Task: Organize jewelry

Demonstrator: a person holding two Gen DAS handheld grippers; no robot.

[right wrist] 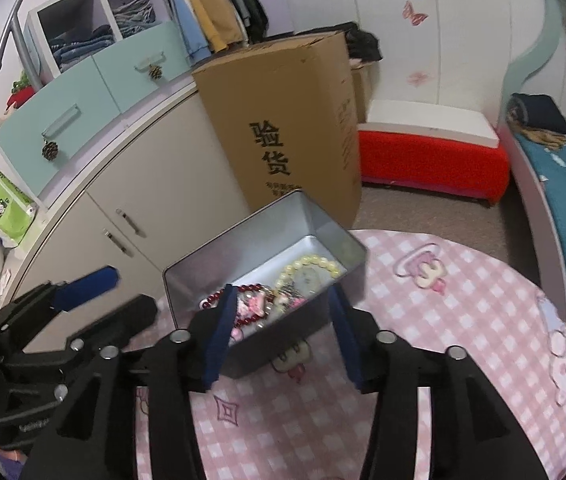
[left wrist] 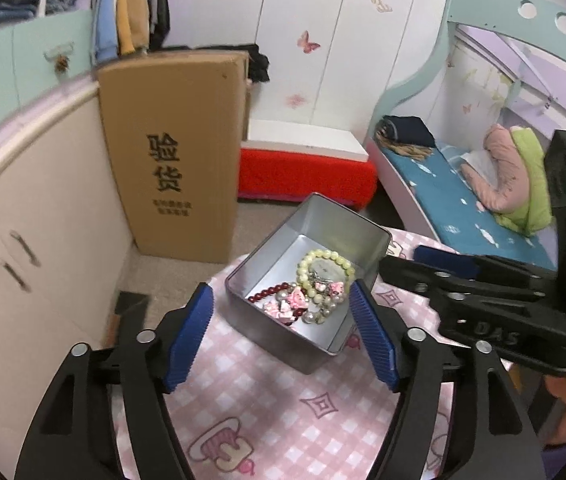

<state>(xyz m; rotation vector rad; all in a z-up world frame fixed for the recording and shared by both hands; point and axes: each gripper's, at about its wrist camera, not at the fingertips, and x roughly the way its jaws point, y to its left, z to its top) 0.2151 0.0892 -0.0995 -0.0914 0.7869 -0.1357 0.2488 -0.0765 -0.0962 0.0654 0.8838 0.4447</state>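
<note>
An open silver tin box (left wrist: 279, 240) (right wrist: 243, 236) sits on a pink checked tablecloth (left wrist: 267, 408) (right wrist: 463, 320). Inside lie a pale yellow-green bead bracelet (left wrist: 325, 258) (right wrist: 311, 266), a dark red bead string (left wrist: 269, 293) (right wrist: 219, 300) and pink bow pieces with pearls (left wrist: 297, 302) (right wrist: 253, 306). My left gripper (left wrist: 281, 312) is open and empty, hovering over the box's near edge. My right gripper (right wrist: 283, 312) is open and empty, straddling the box's near corner; it shows at the right of the left wrist view (left wrist: 443, 264).
A tall cardboard box (left wrist: 171, 152) (right wrist: 283, 128) stands on the floor behind the table beside a cream cabinet (left wrist: 23, 232) (right wrist: 131, 200). A red bench (left wrist: 307, 172) and a bed with blue sheet (left wrist: 455, 196) lie beyond.
</note>
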